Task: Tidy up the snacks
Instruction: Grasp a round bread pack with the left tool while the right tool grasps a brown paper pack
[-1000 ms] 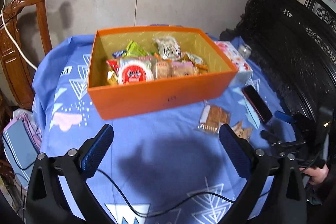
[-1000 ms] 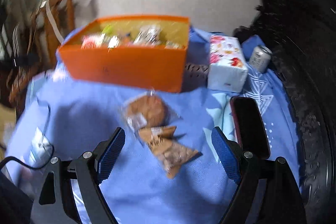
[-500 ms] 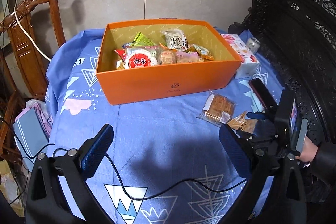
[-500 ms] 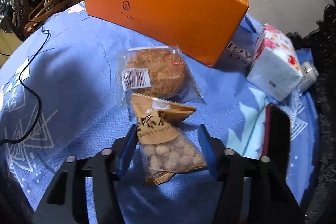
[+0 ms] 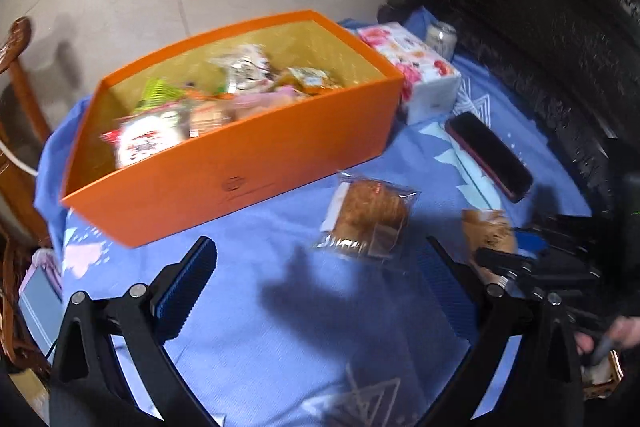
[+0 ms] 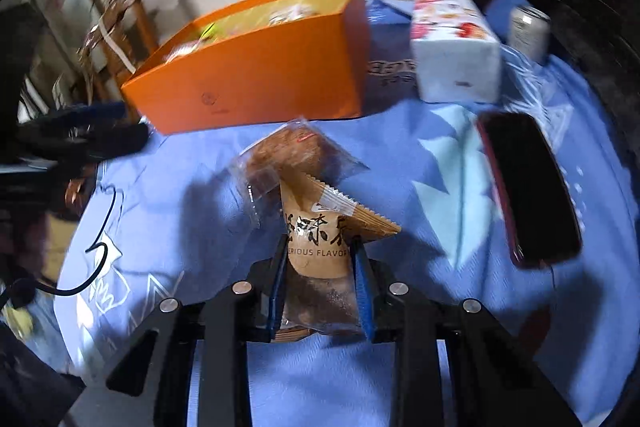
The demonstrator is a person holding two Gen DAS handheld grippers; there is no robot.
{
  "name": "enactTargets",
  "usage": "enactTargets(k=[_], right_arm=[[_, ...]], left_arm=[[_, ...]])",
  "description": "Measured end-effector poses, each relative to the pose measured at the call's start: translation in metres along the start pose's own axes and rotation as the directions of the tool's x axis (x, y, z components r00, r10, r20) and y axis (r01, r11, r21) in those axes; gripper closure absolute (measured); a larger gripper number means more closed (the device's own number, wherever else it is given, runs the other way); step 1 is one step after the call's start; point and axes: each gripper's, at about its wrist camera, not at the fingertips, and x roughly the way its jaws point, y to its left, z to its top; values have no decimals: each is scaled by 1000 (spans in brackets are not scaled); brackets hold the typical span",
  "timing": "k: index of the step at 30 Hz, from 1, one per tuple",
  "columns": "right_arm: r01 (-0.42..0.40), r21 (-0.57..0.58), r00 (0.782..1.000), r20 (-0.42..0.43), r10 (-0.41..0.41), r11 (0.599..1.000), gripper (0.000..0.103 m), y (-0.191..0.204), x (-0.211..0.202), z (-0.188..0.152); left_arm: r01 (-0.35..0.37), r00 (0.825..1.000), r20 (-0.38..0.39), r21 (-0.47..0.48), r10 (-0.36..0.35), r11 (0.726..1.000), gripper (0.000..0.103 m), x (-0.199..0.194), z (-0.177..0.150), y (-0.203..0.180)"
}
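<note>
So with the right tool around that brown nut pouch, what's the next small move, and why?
Probably lift it straight up. The right tool has just been closing and its pads now press on the brown nut pouch, which overlaps the wrapped pastry on the blue cloth. The orange box, where it would go, stands behind.

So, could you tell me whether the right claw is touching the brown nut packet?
Touching. In the right wrist view the right claw, whose jaws have just been closing, presses both blue pads against the sides of the brown nut packet, pinching it.
</note>
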Motion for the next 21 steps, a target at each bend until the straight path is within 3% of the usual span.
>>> enactTargets(k=[4,11,21], right_arm=[[15,35,1000,-6,-14,999,73,-3,-5,-11],[7,67,1000,-22,-5,998,73,-14,3,-7],[11,133,999,-35,-6,991,73,-28,17,-4]], left_arm=[[21,999,-45,0,-21,1000,4,38,7,-17],[39,996,-84,79,-32,996,4,87,10,-42],[45,991,-135,164,-23,985,4,130,4,-54]])
